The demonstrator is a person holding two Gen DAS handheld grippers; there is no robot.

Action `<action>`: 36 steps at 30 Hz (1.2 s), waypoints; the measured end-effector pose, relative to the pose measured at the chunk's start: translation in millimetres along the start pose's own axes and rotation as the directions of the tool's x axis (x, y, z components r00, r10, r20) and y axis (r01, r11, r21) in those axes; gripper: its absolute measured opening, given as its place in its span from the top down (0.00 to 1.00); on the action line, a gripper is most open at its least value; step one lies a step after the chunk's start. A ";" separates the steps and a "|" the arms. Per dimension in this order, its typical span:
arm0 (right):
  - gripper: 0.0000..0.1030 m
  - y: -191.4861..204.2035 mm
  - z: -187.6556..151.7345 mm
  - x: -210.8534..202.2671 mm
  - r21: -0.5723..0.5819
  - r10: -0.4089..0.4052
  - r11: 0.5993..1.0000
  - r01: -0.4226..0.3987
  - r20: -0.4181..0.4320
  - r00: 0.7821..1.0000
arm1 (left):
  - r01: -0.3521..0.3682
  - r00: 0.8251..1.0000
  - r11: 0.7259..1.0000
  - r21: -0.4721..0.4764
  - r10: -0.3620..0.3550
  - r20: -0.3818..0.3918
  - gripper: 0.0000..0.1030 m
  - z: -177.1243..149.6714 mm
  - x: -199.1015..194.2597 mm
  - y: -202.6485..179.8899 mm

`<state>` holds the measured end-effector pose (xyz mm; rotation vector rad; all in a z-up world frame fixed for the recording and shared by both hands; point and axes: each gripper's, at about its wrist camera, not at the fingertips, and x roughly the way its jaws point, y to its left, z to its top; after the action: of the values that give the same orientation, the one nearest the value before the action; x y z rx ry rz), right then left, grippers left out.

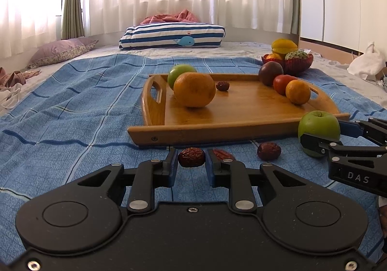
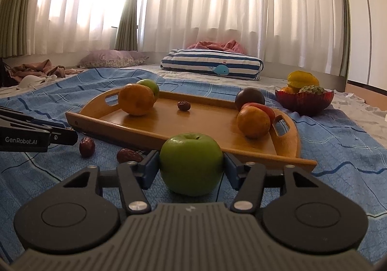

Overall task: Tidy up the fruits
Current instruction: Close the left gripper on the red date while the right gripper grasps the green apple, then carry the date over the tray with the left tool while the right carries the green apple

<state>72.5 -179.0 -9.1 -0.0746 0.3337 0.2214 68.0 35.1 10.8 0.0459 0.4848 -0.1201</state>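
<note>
My left gripper is shut on a wrinkled red date on the blue cloth, just in front of the wooden tray. Two more dates lie close by: one to the right, one partly behind the right finger. My right gripper is shut on a green apple that rests on the cloth at the tray's near edge; both pads touch its sides. The tray holds a large orange, a second green apple, a date, a dark plum, a red fruit and a small orange.
A red bowl with a yellow star fruit and other fruit stands behind the tray's right end. A striped pillow and a purple pillow lie at the back by the curtains. Clothes are heaped at the far left, a white bag at the right.
</note>
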 end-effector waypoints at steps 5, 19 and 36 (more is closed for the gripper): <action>0.41 -16.1 11.0 -8.2 0.095 0.008 0.995 -0.011 0.030 1.000 | 0.003 1.000 1.000 0.024 -0.004 0.027 0.78 11.7 -2.9 -7.1; 0.41 -24.2 38.1 -1.1 0.141 0.011 0.990 -0.019 0.061 0.998 | 0.007 0.999 0.998 0.059 -0.010 0.043 0.78 55.9 17.2 -27.6; 0.41 -38.5 60.9 48.5 0.186 0.005 0.983 -0.004 -0.007 1.000 | 0.035 0.999 0.999 0.001 -0.035 -0.006 0.78 81.3 54.3 -14.1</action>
<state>145.1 -200.0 33.5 0.1100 0.3603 0.1935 151.5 9.6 57.1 0.0389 0.4917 -0.1546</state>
